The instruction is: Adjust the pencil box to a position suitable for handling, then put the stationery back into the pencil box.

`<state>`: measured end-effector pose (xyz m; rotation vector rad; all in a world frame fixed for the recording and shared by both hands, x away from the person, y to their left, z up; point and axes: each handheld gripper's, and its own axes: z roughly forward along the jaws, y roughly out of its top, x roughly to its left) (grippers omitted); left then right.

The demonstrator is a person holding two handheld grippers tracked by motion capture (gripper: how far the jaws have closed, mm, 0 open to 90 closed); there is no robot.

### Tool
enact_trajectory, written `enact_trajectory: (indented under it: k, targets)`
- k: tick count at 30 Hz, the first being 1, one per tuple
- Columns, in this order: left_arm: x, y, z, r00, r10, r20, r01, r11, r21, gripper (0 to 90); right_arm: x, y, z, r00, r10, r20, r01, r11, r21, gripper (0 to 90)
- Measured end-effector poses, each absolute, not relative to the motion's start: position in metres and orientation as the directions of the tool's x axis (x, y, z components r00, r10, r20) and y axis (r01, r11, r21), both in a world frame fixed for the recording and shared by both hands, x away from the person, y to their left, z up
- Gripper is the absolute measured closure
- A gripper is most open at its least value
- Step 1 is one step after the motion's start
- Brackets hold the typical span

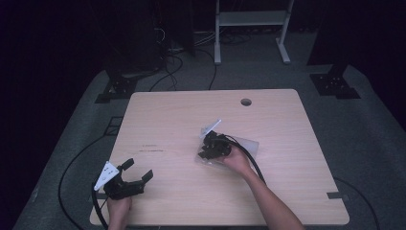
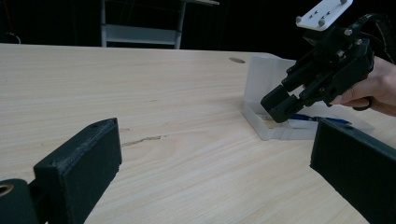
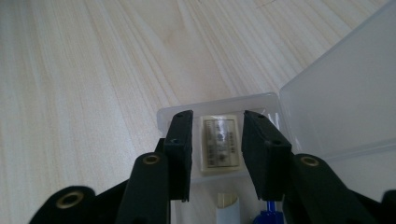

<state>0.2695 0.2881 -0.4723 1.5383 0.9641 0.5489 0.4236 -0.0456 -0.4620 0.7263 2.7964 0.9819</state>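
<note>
A clear plastic box (image 1: 248,143) lies open on the wooden table (image 1: 182,115), right of centre, with its lid (image 3: 341,107) folded back. In it are a pale eraser (image 3: 218,144), a blue pen (image 3: 268,217) and a white piece (image 3: 229,207). My right gripper (image 3: 218,115) points down into the box (image 2: 275,133). Its jaws stand either side of the eraser, and a gap shows at each pad. From the left gripper view, the right gripper (image 2: 285,105) hovers over the box's near end. My left gripper (image 1: 139,169) rests open at the table's near left corner, with nothing between its jaws.
A round cable hole (image 1: 246,102) sits near the table's far edge. Beyond the table, a white metal frame (image 1: 251,19) and cables (image 1: 167,67) are on the grey floor. A faint dark scratch (image 2: 140,139) marks the wood left of the box.
</note>
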Motion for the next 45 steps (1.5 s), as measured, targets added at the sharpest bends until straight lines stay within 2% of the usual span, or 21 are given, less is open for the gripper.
enact_trajectory:
  k: [19, 29, 45]
  targets:
    - [0.271, 0.288, -0.474, 0.549, 0.818, -0.173, 0.276, 0.018, 0.961, 1.1, 0.416, -0.071, -0.443, -0.879, 0.466, 0.101, 0.409, 0.628, 0.662, 53.5]
    - [0.270, 0.288, -0.474, 0.542, 0.822, -0.171, 0.278, 0.017, 0.960, 1.1, 0.414, -0.084, -0.438, -0.879, 0.452, 0.151, 0.421, 0.589, 0.690, 42.8]
    - [0.270, 0.288, -0.474, 0.542, 0.824, -0.165, 0.278, 0.010, 0.961, 1.1, 0.403, -0.101, -0.433, -0.881, 0.448, 0.154, 0.417, 0.578, 0.701, 41.3]
